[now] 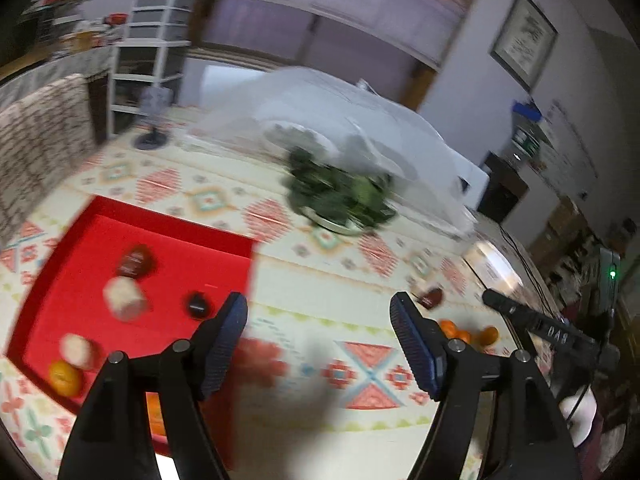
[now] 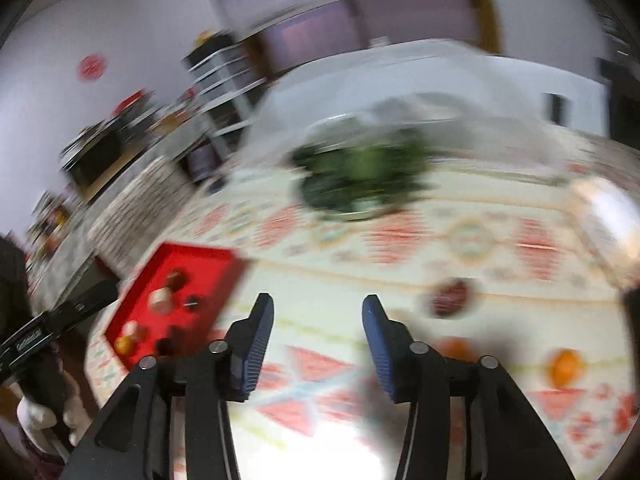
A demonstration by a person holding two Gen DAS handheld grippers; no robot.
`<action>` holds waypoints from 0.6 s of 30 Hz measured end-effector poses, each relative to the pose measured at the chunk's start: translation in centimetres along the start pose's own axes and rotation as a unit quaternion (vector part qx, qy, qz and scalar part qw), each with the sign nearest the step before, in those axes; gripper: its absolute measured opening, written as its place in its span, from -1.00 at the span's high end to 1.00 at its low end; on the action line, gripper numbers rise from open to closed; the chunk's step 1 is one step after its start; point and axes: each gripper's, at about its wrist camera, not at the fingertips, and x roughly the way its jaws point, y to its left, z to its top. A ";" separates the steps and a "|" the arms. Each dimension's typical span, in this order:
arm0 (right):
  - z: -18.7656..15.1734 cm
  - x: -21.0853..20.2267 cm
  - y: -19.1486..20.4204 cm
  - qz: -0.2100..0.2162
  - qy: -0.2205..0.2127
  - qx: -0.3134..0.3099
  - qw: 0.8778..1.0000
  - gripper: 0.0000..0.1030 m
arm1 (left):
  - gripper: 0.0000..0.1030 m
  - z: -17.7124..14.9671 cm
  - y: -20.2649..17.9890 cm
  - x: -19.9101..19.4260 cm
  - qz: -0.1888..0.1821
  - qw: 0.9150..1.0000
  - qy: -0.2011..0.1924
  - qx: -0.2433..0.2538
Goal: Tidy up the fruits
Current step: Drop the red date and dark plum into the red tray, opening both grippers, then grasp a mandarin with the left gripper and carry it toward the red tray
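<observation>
Cream tablecloth [image 1: 320,280] printed with coral-red diamonds, teal and yellow-green accents. Bright red rectangular tray [image 1: 100,216] near its left edge holds a dark maroon fruit [image 1: 134,261], two pale cream fruits [image 1: 124,296], a black fruit [image 1: 197,305], an orange mandarin [image 1: 64,376]. Dark green leafy pile [image 1: 340,192] on a silver plate. Orange mandarins [image 1: 460,332] and a dark red fruit [image 2: 450,296] toward the right edge. Gripper pads [image 1: 228,344] dark blue, ribbed.

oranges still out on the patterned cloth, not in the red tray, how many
2 clear in the right wrist view: one small round orange fruit far right, another just beyond the right gripper's right finger. The left view's blurred cluster may hide a third.
</observation>
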 end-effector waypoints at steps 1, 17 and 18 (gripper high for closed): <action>-0.1 -0.8 -2.0 -0.016 -0.002 0.011 1.000 0.00 | -0.42 -0.3 -0.9 0.7 -0.006 1.000 0.007 0.005; -4.5 -0.4 -15.4 -0.068 0.016 0.096 0.993 0.00 | -0.42 -5.9 -14.4 10.0 -0.053 0.985 0.106 0.126; -4.6 -0.1 -15.5 -0.067 0.017 0.095 0.993 0.00 | -0.42 -6.2 -14.9 10.4 -0.056 0.984 0.109 0.132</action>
